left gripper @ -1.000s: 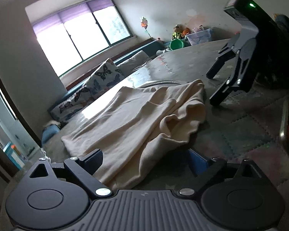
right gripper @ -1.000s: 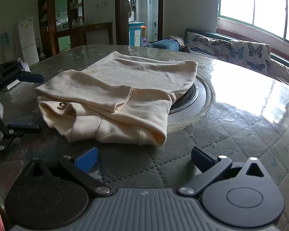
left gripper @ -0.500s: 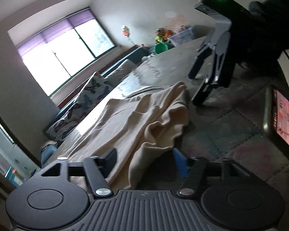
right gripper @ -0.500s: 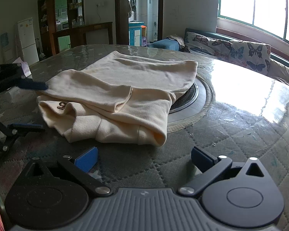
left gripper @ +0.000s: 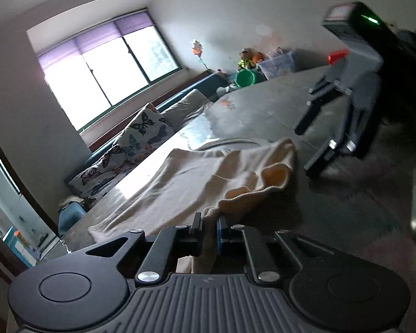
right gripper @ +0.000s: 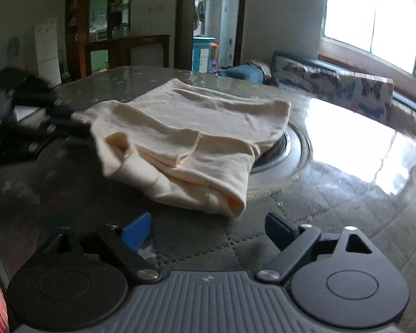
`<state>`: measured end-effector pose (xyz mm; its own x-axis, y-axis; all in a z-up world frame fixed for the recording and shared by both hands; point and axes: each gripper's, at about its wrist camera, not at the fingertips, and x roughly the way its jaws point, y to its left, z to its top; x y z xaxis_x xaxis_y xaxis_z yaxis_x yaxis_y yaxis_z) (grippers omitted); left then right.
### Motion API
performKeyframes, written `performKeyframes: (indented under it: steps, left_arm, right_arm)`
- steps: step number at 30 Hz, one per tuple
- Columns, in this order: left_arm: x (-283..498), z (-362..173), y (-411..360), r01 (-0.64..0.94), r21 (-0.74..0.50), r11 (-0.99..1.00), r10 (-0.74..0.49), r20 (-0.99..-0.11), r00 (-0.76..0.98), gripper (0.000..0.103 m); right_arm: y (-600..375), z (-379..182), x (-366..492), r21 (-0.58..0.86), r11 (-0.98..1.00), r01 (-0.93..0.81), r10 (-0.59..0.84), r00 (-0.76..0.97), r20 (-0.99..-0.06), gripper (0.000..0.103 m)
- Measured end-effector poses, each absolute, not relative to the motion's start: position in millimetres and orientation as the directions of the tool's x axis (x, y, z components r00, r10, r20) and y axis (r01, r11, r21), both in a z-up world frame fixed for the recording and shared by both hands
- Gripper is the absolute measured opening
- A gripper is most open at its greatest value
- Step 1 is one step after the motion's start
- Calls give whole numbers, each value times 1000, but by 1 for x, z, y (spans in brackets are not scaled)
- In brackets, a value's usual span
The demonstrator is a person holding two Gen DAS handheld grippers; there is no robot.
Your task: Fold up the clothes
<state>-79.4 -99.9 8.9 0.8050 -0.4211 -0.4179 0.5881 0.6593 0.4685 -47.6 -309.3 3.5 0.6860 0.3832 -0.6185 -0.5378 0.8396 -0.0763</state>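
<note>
Cream clothes (right gripper: 188, 138) lie part-folded on the table (right gripper: 332, 194), one corner pinched tight in the left gripper (left gripper: 208, 229) while the right gripper (right gripper: 208, 229) waits wide apart, so that thin bit, maybe barely caught, could slip out and mess up the folds.

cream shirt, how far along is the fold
Partly done: the cream shirt lies on the table already doubled over, with layered edges at the near end. In hand: the left gripper is shut on one corner of it, lifting the edge. The right gripper is open, short of the cloth, holding nothing. Left: carrying that corner over and flattening the bundle.
</note>
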Motion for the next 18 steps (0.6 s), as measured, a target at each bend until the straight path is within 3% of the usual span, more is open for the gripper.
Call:
performKeyframes:
  steps: [7, 9, 11, 12, 14, 18]
  left_arm:
    - [-72, 17, -99, 594, 436, 676, -440, -408, 800, 10]
    - [-73, 17, -98, 595, 429, 679, -442, -409, 799, 10]
    - [-75, 16, -97, 602, 422, 678, -448, -411, 794, 10]
    - [-76, 16, -96, 605, 420, 676, -452, -412, 791, 10]
    - [-80, 13, -94, 613, 422, 668, -459, -414, 786, 10]
    - [-87, 8, -89, 617, 430, 659, -461, -417, 783, 18]
  right_arm:
    - [-272, 11, -68, -282, 743, -607, 404, 742, -535, 80]
    - [-261, 8, -64, -312, 724, -616, 401, 743, -537, 73]
    - [-259, 9, -60, -296, 725, -622, 409, 735, -540, 56]
    - [-257, 9, -58, -289, 726, -625, 414, 731, -542, 53]
    - [-255, 11, -54, -273, 726, -631, 423, 723, -546, 30]
    - [-250, 13, -47, -241, 728, -641, 441, 708, -552, 16]
